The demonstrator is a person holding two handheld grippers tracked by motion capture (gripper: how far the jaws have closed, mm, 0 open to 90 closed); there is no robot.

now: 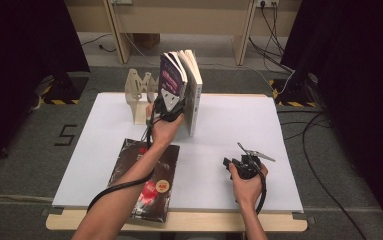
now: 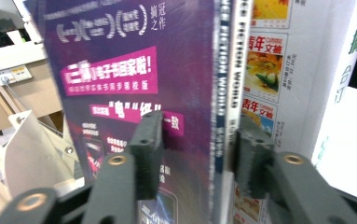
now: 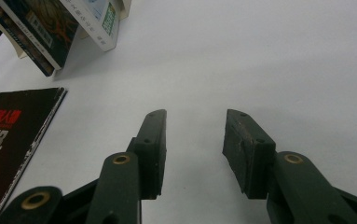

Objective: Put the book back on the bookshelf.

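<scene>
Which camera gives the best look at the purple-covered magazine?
The left gripper view: the purple-covered magazine is close, its print visible between the jaws. The high view shows it small and upright. In the right gripper view I cannot pick it out.

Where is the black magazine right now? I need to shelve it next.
In the high view the black magazine lies flat at the table's near-left edge, under the person's left forearm, in front of the standing books.
</scene>
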